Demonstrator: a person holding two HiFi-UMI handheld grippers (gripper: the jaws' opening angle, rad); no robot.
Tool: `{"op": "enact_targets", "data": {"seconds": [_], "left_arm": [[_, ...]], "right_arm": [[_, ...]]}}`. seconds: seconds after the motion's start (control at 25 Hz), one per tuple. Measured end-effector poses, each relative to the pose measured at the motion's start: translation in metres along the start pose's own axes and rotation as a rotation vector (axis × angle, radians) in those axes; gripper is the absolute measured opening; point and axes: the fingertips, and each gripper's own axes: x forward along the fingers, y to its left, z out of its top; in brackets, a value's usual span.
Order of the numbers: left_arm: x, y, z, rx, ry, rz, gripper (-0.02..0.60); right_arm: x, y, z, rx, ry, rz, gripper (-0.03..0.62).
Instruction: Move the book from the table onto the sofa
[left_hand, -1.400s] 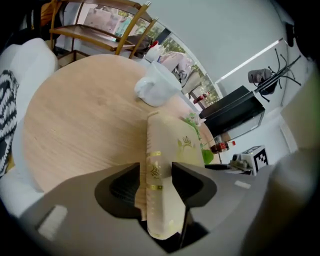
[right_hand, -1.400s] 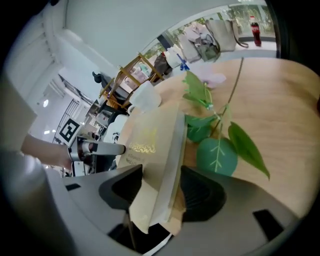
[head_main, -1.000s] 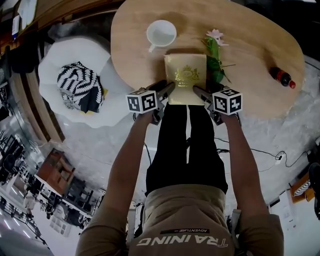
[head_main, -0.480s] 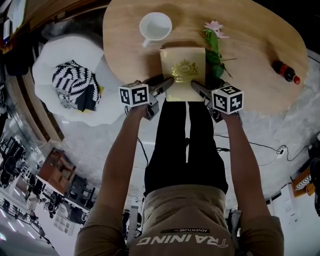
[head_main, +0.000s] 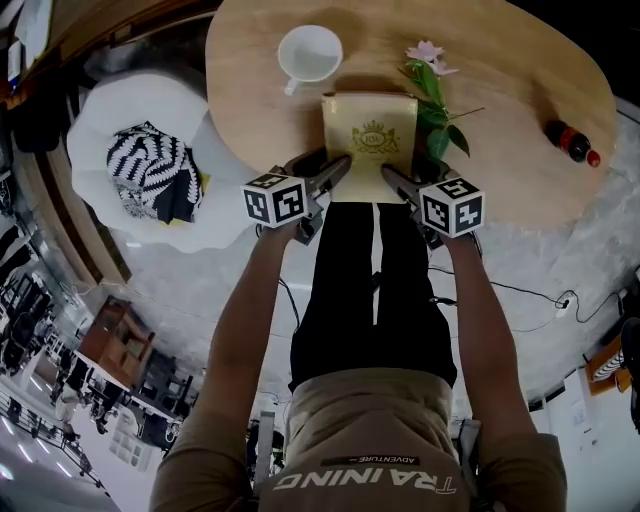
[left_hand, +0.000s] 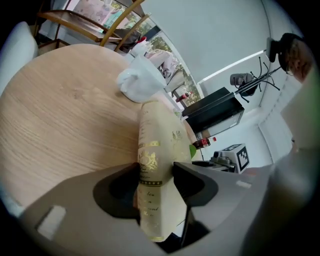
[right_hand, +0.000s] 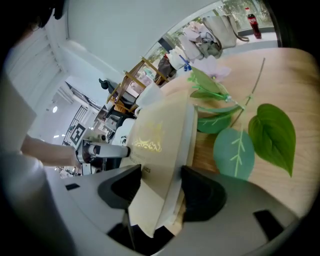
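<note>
Book (head_main: 370, 140) flat on near edge of table (head_main: 500, 110), same spot as second ago — no lift yet. Near left corner sits between jaws of left gripper (head_main: 335, 168), now spread wider than before, pads close beside book, no squeeze seen. Near right corner pinched in right gripper (head_main: 392, 178). Means grab only half done — needs left jaws to close first. Sofa (head_main: 150, 100) off to left, well apart. Cup (head_main: 310, 52) and flower (head_main: 432, 95) close by book.
</note>
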Motion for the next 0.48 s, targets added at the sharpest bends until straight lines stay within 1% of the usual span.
{"op": "enact_targets", "data": {"seconds": [0.08,0.2,0.36,0.48], "left_arm": [[-0.005,-0.007,0.000,0.014,0.013,0.003,0.202],[-0.018,-0.017,-0.004,-0.003,0.013,0.014,0.202],[-0.037,-0.028,0.005,-0.012,-0.026,0.033,0.202],[-0.055,-0.045,0.008,-0.011,-0.056,0.037,0.202]], "right_arm": [[-0.005,0.005,0.000,-0.008,0.009,0.002,0.230],[-0.014,0.018,0.000,-0.013,0.022,0.009,0.230],[-0.022,0.036,0.015,-0.052,0.016,0.017,0.230],[-0.036,0.054,0.023,-0.082,0.015,0.027,0.230]]}}
